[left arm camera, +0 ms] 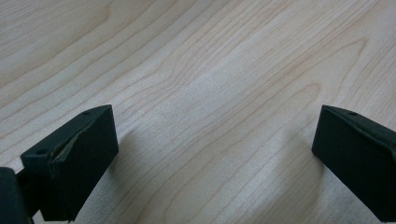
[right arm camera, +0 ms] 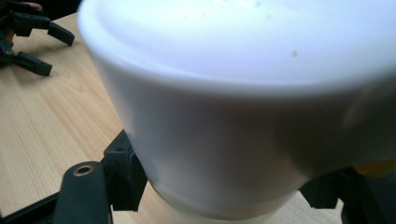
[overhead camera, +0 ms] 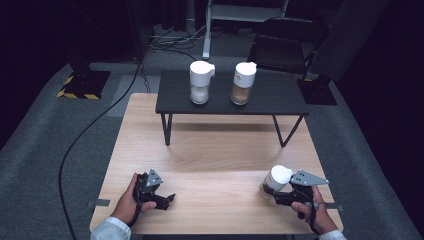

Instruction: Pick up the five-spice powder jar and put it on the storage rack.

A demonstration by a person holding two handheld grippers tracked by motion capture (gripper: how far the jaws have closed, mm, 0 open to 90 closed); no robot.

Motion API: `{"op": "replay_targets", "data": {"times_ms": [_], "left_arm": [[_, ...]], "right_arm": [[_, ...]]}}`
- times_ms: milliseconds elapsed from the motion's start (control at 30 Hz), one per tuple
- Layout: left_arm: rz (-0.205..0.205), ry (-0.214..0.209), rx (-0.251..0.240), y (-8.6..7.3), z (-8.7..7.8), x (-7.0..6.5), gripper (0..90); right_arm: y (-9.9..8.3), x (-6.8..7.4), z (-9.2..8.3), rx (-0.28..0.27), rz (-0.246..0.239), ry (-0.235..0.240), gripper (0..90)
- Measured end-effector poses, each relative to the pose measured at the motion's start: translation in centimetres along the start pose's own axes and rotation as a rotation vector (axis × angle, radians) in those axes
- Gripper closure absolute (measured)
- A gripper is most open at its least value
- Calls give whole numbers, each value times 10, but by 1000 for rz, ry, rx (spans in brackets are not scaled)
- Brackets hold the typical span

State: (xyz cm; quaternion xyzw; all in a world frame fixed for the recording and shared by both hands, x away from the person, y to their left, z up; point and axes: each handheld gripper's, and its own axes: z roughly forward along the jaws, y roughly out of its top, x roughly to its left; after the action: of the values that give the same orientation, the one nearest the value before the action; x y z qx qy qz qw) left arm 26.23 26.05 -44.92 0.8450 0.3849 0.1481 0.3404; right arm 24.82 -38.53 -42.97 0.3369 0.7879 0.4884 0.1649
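Open wood table [overhead camera: 215, 160] between my left gripper [overhead camera: 169, 199] and my right gripper [overhead camera: 272, 196]: passable. Back edge blocked by low black shelf [overhead camera: 175, 95] bearing two jars [overhead camera: 201, 82] side by side; room beneath it between its legs. Jar [overhead camera: 276, 181] fills my right jaws.

Your left gripper [overhead camera: 167, 199] lies low at the near left with its jaws spread wide apart and nothing between them, while your right gripper [overhead camera: 274, 191] at the near right has its jaws clamped tight.
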Motion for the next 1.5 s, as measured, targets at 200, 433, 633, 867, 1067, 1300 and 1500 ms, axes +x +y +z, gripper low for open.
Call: {"op": "replay_targets", "data": {"times_ms": [200,433,633,867,1067,1300,1500], "left_arm": [[0,0,0,0,0,0,0],[0,1,1,0,0,0,0],[0,0,0,0,0,0,0],[0,0,0,0,0,0,0],[0,1,0,0,0,0,0],[0,0,0,0,0,0,0],[0,0,0,0,0,0,0]], "right_arm": [[5,3,2,-6,8,-24,301],[11,7,1,-9,22,-54,301],[18,12,0,-5,35,-86,301],[26,16,-1,-9,49,-113,301],[36,20,0,-12,60,-142,301],[51,24,2,-21,78,-171,301],[64,30,1,-26,70,-211,301]]}}
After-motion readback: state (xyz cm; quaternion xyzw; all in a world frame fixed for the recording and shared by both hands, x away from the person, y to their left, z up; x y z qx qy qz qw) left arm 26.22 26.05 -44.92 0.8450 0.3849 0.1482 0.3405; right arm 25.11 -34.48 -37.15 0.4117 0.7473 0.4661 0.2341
